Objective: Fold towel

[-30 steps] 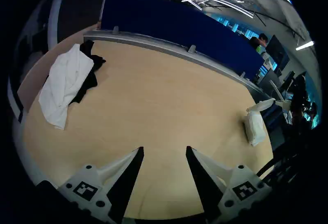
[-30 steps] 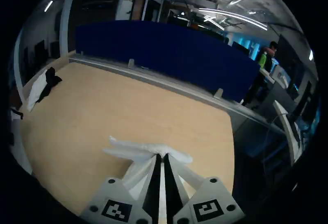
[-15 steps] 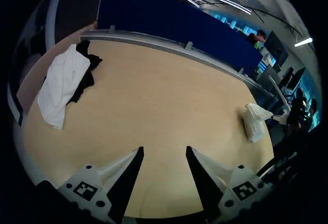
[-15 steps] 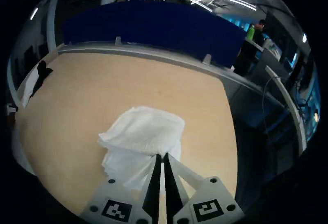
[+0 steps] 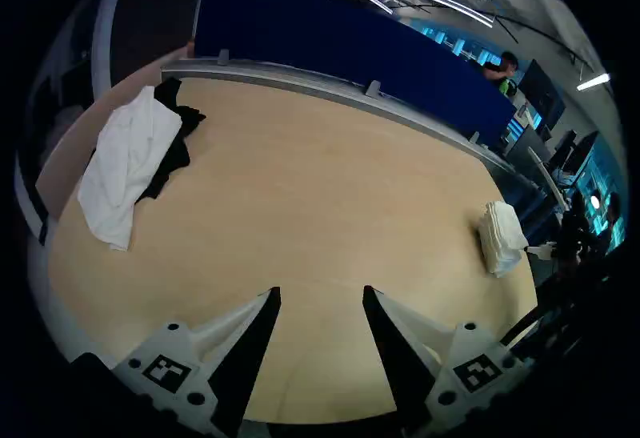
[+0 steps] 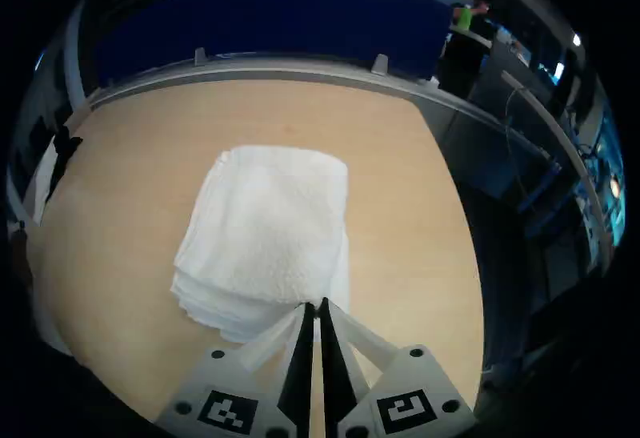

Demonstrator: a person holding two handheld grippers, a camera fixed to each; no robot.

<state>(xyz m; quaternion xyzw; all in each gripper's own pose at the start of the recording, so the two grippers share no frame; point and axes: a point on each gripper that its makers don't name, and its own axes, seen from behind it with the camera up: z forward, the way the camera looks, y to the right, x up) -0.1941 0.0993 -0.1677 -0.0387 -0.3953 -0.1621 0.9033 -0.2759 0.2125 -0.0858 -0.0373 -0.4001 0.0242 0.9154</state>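
Counting first: two grippers, one folded towel, two loose cloths, all on one wooden table. In the right gripper view, the right gripper has its fingers pinched together on the near edge of the folded towel, which lies flat near the table's right end. The left gripper hovers over bare wood at the near edge, jaws wide and holding nothing. At the far left lie a white cloth and a black cloth, touching, well apart from the towel. One blue partition walls off the far side, with a person beyond it.
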